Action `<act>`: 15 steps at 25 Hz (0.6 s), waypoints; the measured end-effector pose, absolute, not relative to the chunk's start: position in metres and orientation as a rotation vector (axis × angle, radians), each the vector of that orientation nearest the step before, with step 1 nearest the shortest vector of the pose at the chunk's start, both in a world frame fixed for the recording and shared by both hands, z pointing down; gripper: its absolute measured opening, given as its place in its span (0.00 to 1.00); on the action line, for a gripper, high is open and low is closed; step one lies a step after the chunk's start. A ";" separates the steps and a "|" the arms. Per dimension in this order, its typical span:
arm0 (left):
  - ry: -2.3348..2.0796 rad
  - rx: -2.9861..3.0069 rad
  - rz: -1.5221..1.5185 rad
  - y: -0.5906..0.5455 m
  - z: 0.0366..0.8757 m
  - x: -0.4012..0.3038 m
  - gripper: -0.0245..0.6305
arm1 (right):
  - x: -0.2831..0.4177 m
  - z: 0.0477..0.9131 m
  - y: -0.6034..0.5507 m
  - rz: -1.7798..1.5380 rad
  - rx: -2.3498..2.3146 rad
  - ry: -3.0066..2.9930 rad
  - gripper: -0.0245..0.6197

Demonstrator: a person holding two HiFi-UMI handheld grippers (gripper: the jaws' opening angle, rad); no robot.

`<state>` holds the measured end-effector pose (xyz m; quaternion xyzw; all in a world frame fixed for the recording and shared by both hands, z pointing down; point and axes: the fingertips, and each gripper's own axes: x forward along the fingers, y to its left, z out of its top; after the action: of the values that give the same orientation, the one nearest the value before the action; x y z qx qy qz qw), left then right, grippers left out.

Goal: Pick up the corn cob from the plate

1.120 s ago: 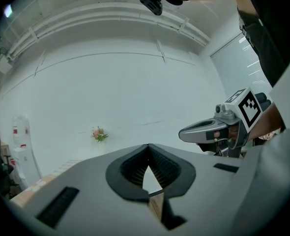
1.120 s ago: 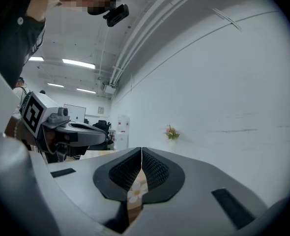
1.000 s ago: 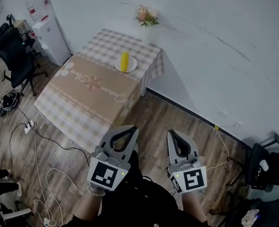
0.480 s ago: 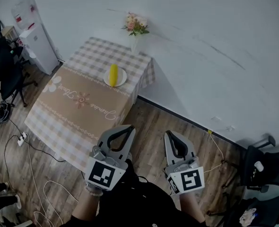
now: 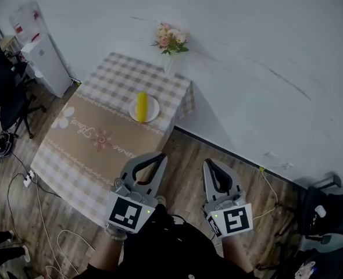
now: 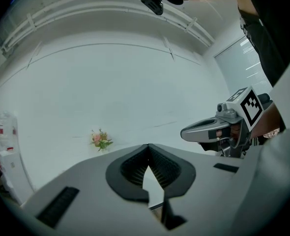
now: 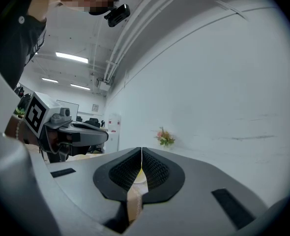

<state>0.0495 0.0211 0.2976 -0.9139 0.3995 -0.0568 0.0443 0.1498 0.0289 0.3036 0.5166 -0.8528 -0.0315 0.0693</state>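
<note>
In the head view a yellow corn cob (image 5: 141,106) lies on a white plate (image 5: 154,111) near the right end of a table with a checked cloth (image 5: 96,138). Both grippers are held side by side over the wooden floor, short of the table and pointing level toward it. My left gripper (image 5: 160,156) is shut and holds nothing. My right gripper (image 5: 210,163) is also shut and holds nothing. The left gripper view has its jaws (image 6: 148,147) closed, with the right gripper (image 6: 209,130) beside them. In the right gripper view the jaws (image 7: 141,151) meet, and the left gripper (image 7: 81,134) shows at the left.
A vase of pink flowers (image 5: 170,41) stands at the table's far corner against the white wall. A water dispenser (image 5: 40,54) and a black office chair (image 5: 6,95) are at the left. Cables (image 5: 20,179) lie on the floor. Another chair (image 5: 328,205) is at the right.
The table and plate now lie lower in the head view, closer to both grippers, which have advanced toward them. Both pairs of jaws stayed shut.
</note>
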 end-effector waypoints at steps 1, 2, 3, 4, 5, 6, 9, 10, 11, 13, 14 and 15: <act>1.224 -2.793 -0.175 0.013 0.298 0.047 0.06 | 0.148 0.304 0.022 -0.095 1.553 -2.568 0.10; 1.226 -2.793 -0.174 0.006 0.298 0.045 0.06 | 0.146 0.304 0.014 -0.095 1.552 -2.569 0.10; 1.228 -2.792 -0.171 -0.001 0.298 0.043 0.06 | 0.143 0.305 0.008 -0.096 1.549 -2.569 0.10; 1.227 -2.790 -0.166 -0.007 0.298 0.041 0.06 | 0.141 0.306 0.001 -0.096 1.546 -2.569 0.10; 1.227 -2.789 -0.164 -0.013 0.299 0.039 0.06 | 0.139 0.307 -0.004 -0.095 1.542 -2.569 0.10; 1.228 -2.788 -0.166 -0.017 0.301 0.037 0.06 | 0.136 0.309 -0.010 -0.094 1.537 -2.569 0.10; 1.246 -2.787 -0.175 -0.030 0.307 0.030 0.06 | 0.128 0.312 -0.024 -0.091 1.515 -2.575 0.10; 1.257 -2.788 -0.176 -0.034 0.309 0.027 0.06 | 0.125 0.313 -0.028 -0.090 1.505 -2.578 0.10; 1.269 -2.788 -0.176 -0.038 0.310 0.024 0.06 | 0.122 0.315 -0.032 -0.090 1.494 -2.580 0.10; 1.294 -2.783 -0.176 -0.044 0.313 0.017 0.06 | 0.116 0.316 -0.040 -0.093 1.472 -2.586 0.10; 1.308 -2.779 -0.175 -0.045 0.314 0.014 0.06 | 0.113 0.316 -0.043 -0.096 1.461 -2.590 0.10; 1.321 -2.775 -0.175 -0.046 0.314 0.010 0.06 | 0.109 0.316 -0.044 -0.099 1.451 -2.595 0.10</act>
<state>0.0097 -0.0459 0.3143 -0.9010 0.4290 -0.0568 0.0316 0.1093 -0.0441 0.3164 0.4860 -0.8694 -0.0333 0.0832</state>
